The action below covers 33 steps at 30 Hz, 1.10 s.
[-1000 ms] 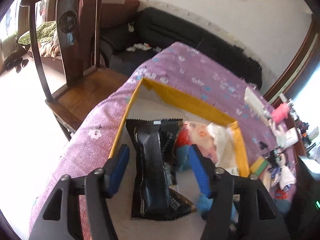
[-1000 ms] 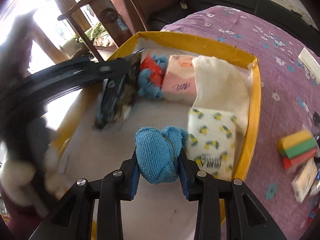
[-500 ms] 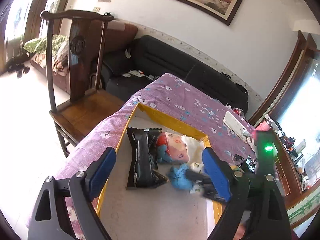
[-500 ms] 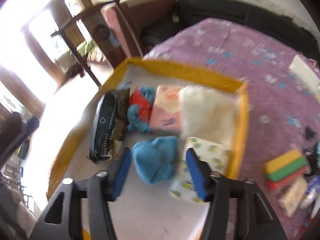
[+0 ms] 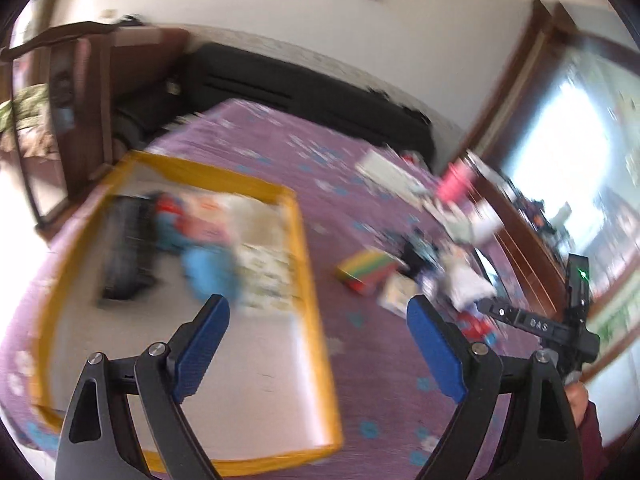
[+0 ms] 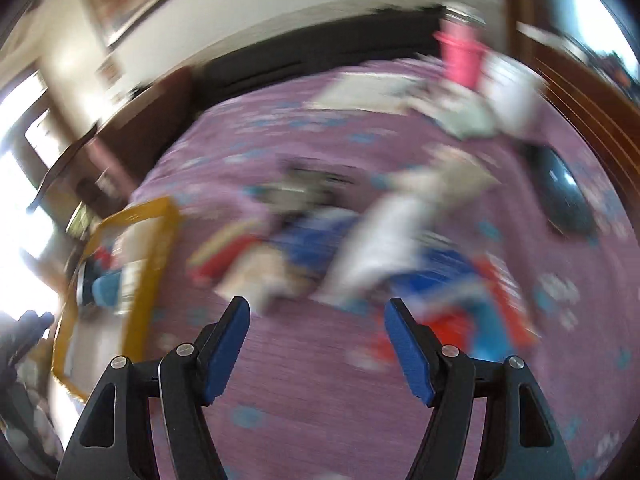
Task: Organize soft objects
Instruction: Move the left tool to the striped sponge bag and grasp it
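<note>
Both sets of jaws have just been opening and stand apart with nothing between them. Beyond the left gripper [image 5: 318,314], just past its left pad, the blue cloth [image 5: 208,270] lies in the yellow-rimmed tray [image 5: 316,320]. The right gripper [image 6: 316,312] hangs over the purple cover [image 6: 300,380], a blurred heap of items [image 6: 360,240] ahead of both pads, the tray far off left.

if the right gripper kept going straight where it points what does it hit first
Probably the pile of loose items on the purple cloth. The right gripper is empty, jaws having just opened; heavy blur leaves depth and the exact item unclear.
</note>
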Motion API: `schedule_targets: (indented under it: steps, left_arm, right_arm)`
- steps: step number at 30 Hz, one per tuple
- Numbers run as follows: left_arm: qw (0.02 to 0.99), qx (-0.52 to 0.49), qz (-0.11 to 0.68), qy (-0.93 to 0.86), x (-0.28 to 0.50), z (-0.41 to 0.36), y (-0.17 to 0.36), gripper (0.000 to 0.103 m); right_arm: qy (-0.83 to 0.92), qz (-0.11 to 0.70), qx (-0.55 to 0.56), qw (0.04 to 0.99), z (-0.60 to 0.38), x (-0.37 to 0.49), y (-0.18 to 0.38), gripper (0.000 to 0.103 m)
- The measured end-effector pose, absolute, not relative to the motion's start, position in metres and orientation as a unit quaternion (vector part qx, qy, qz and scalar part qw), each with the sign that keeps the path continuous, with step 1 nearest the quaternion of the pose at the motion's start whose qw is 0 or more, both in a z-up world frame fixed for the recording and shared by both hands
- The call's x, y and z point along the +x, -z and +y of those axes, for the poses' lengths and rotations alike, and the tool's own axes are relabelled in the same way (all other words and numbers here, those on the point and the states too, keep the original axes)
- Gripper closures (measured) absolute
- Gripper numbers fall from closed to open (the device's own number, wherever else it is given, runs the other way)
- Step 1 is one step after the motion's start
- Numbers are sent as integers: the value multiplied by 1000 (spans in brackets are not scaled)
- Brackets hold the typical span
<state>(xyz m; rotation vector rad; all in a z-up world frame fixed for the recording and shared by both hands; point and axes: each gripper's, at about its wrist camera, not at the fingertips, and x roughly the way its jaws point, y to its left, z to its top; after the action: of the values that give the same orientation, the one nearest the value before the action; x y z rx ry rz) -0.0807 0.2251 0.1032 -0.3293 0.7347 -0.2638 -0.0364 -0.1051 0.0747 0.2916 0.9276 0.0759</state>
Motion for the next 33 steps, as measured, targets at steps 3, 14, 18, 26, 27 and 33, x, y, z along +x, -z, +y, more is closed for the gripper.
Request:
schedule_targets:
  steps: [3, 14, 18, 26, 27, 33]
  left_arm:
    - [903, -137, 379, 151, -70, 187, -96, 13]
    - [885, -41, 449, 117, 0, 94, -52, 13]
    - [887, -8, 448, 108, 15, 78, -47, 13]
    - [877, 84, 466, 83, 78, 53, -22, 13]
    - [876, 88, 466, 91, 83, 50, -18, 13]
    - [863, 55, 481, 142, 73, 44, -19, 47]
  right_arm:
    - [-8, 442, 163, 882, -143, -53, -65, 29]
    - [54, 401, 218, 888, -219, -58, -27, 29]
    - [46, 394, 245, 885, -228, -59, -16, 29]
    - [31, 388, 252, 886, -226, -60, -13, 25]
    - [31, 389, 250, 886, -225, -60, -13, 24]
    - [31, 392, 238, 888, -221, -58, -14, 22]
